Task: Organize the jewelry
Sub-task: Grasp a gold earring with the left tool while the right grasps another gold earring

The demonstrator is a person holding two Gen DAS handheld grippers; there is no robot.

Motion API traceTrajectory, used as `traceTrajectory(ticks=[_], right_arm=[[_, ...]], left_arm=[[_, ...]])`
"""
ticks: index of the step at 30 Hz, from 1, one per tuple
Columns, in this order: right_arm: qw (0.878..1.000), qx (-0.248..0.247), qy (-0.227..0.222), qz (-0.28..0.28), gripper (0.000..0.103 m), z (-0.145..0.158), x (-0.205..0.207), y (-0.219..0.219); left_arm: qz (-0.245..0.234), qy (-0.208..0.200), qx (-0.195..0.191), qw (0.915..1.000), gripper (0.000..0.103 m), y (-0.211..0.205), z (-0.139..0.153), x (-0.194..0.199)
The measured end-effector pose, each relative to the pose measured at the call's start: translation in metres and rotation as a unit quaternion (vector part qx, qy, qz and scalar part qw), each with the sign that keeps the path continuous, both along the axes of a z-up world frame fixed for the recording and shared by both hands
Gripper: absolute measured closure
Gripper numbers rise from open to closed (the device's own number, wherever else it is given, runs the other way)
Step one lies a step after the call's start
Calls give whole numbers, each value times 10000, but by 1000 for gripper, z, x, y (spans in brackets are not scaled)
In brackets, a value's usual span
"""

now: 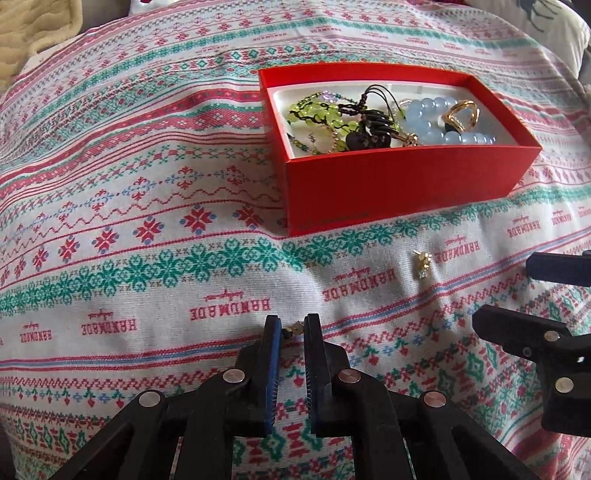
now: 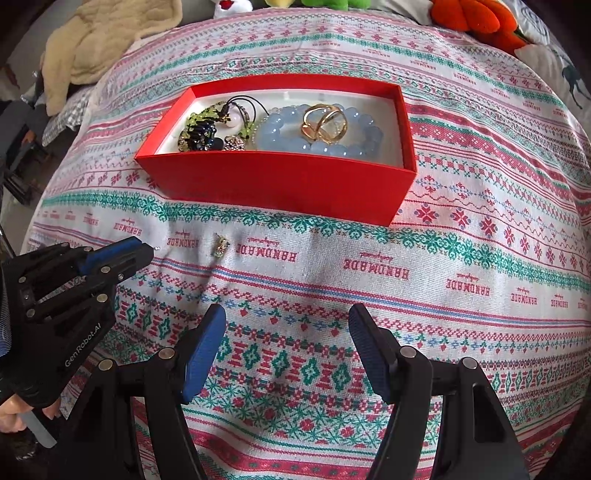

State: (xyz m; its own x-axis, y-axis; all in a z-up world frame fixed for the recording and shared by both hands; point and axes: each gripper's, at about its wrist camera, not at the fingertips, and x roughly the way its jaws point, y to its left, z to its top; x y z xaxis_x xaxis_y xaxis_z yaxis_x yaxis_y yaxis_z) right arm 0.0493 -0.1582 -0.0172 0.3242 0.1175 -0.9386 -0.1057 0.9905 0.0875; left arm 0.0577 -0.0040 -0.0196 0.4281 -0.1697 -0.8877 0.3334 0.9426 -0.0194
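Patterned woven cloth (image 1: pixel 110 206) with red, green and pink bands and "HANDMADE" lettering covers the whole work surface.

Open red cardboard box (image 1: pixel 399 184) with a white lining sits toward the far edge of the cloth. Inside, at one end: a pale blue round-bead bracelet (image 2: pixel 317 147) with a gold openwork ring (image 2: pixel 325 120) lying on top of it. At the other end: a tangle of yellow-green bead strands (image 1: pixel 317 114) mixed with dark cord-and-bead pieces (image 1: pixel 373 125). Individual items in that tangle cannot be separated.

Small gold stud earring with a clear stone (image 1: pixel 423 264) lies loose on the cloth, on the near side of the box, apart from its front wall, beside a "HANDMADE" print.

Left gripper (image 1: pixel 291 326): black frame, blue pads, fingers drawn close with a narrow gap. A tiny gold and dark piece of jewellery (image 1: pixel 293 329) sits between the fingertips, low against the cloth. Whether the pads actually pinch it cannot be told. From the right wrist view the same tool points toward the loose stud, fingers close together.

Right gripper (image 2: pixel 288 317): fingers spread wide, nothing between them, hanging over the near part of the cloth, well apart from the box.

Cream fleece blanket (image 2: pixel 107 40) lies past the far left corner of the cloth; orange plush toy (image 2: pixel 476 18) past the far right.
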Motion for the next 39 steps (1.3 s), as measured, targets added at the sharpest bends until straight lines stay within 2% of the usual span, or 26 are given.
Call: traceTrajectory(ticks=[5,7,12,16,27,39], right_arm=[[9999,156,-60,-44,32,-10,8,13],[9998,137,-116,-1,35,-12,13,21],[9996,31,-274,76,53,-13,22,37],[9993,-42,-364,81,60,-15,27,45],[9991,-56,-422,88,93,-14,31,47],[9991,163,-403,26,96,-3,23,30]], left_arm=[[38,6,-13,10000,96,14,2,-6],[54,26,-31,10000,96,18,1,-6],[75,74,-75,9999,96,23,0,-7],[75,86,-89,9999,96,26,0,-8],[109,99,-69,9999,96,31,0,-10],[118,73,-49,9999,96,28,1,-4]])
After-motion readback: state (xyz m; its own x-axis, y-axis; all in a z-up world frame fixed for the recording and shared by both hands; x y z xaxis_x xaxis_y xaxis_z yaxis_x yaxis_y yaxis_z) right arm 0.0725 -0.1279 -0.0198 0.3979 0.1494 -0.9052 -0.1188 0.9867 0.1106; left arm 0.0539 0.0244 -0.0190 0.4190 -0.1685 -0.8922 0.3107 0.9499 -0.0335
